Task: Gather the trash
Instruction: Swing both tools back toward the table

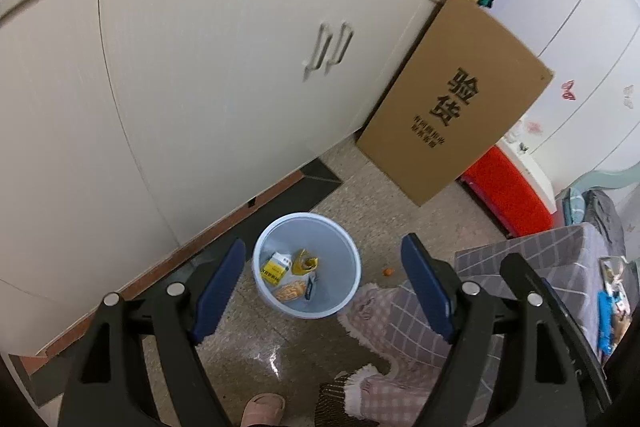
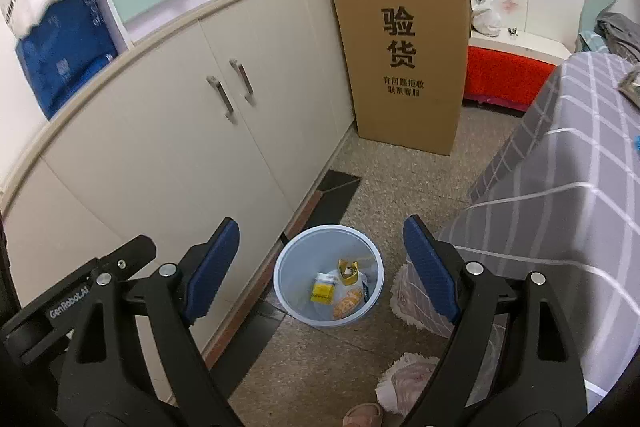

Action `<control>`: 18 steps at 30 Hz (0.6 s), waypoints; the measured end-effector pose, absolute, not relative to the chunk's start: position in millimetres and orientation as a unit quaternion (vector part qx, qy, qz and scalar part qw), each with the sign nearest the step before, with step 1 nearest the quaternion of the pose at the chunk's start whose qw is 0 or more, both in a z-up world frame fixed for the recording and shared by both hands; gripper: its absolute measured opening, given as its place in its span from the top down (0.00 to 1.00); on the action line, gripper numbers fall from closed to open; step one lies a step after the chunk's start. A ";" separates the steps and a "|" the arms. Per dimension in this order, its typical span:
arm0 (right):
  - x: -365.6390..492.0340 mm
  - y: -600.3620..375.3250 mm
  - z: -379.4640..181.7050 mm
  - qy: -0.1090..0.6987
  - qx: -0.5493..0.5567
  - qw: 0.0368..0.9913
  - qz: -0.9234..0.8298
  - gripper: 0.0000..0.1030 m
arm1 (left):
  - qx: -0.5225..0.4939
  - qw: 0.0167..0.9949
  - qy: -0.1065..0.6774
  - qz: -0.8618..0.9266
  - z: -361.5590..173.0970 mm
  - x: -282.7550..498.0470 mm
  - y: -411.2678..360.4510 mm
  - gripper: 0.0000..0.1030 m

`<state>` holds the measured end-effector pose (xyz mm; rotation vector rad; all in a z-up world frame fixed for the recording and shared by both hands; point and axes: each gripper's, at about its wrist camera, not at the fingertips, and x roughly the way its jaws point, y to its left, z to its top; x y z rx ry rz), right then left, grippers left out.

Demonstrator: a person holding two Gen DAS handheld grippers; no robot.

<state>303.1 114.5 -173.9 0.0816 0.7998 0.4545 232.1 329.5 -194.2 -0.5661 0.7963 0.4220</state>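
A pale blue waste bin point(image 1: 266, 247) stands on the speckled floor beside the cabinet, also visible in the right wrist view point(image 2: 292, 259). Inside lie a yellow and white carton point(image 1: 275, 268), a crumpled yellow wrapper point(image 1: 305, 261) and an orange snack packet point(image 1: 290, 291). My left gripper point(image 1: 324, 242) hangs above the bin, open, nothing between its blue pads. My right gripper point(image 2: 322, 222) hovers over the same bin, jaws wide apart and empty. A small orange scrap point(image 1: 387, 271) lies on the floor right of the bin.
Cream cabinet doors point(image 1: 200, 87) run along the left. A tall cardboard sheet point(image 2: 400, 43) leans at their end, with a red box point(image 2: 504, 75) behind. A grey checked tablecloth point(image 2: 560, 195) hangs at right, with wrappers point(image 1: 610, 303) on top. A slippered foot point(image 1: 264, 407) stands below.
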 end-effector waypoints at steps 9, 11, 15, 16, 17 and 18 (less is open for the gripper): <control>265.0 53.3 -123.0 0.347 0.066 0.911 0.213 0.17 | -0.238 0.888 0.356 0.168 -147.1 219.0 270.2 0.22; 258.3 36.9 -114.7 0.340 0.072 0.914 0.210 0.17 | -0.228 0.894 0.353 0.155 -137.7 218.6 250.3 0.22; 245.5 -6.2 -98.3 0.324 0.087 0.922 0.194 0.17 | -0.205 0.903 0.357 0.124 -123.4 222.7 208.5 0.22; 243.7 -16.1 -95.8 0.321 0.090 0.924 0.188 0.17 | -0.201 0.904 0.359 0.117 -121.5 223.1 198.0 0.22; 240.9 -28.6 -93.3 0.318 0.094 0.926 0.182 0.17 | -0.196 0.905 0.361 0.108 -119.1 225.3 186.4 0.22; 238.3 -43.5 -90.0 0.312 0.097 0.929 0.171 0.17 | -0.192 0.906 0.363 0.098 -117.1 227.9 173.7 0.22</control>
